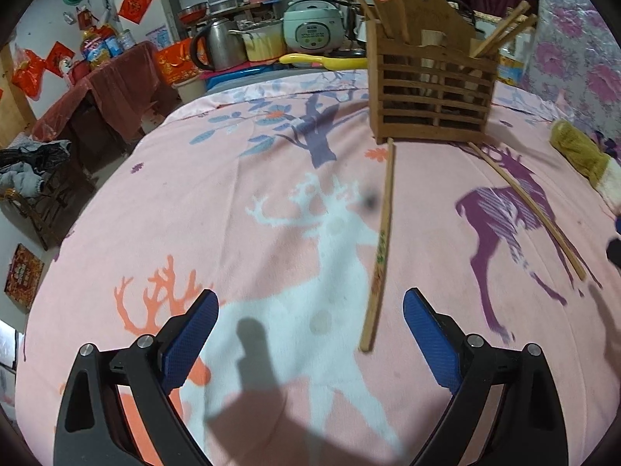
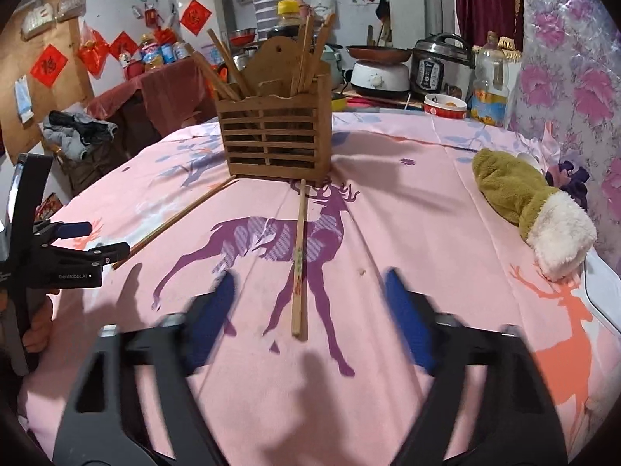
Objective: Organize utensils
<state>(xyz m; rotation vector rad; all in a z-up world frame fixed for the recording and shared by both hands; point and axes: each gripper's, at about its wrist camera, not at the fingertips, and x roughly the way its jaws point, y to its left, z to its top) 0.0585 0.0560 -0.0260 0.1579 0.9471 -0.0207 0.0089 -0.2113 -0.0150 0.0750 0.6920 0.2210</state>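
Observation:
A slatted wooden utensil holder [image 1: 431, 93] [image 2: 273, 136] stands on the pink deer-print cloth and has several chopsticks [image 2: 229, 66] upright in it. Two loose chopsticks lie on the cloth. One chopstick with printed marks [image 1: 380, 248] [image 2: 299, 256] runs from the holder's foot toward me. The plain chopstick [image 1: 531, 209] [image 2: 176, 219] lies slanted beside it. My left gripper [image 1: 310, 322] is open and empty, just short of the marked chopstick's near end. My right gripper [image 2: 310, 310] is open and empty, with the same chopstick's near end between its fingers' line. The left gripper [image 2: 97, 240] also shows in the right wrist view.
A green and white plush mitten [image 2: 535, 213] [image 1: 582, 155] lies at the right on the cloth. Behind the table stand a kettle [image 1: 217, 42], a rice cooker [image 1: 312, 25], a pressure cooker [image 2: 438, 66], an oil bottle [image 2: 489, 81] and a bowl [image 2: 444, 106].

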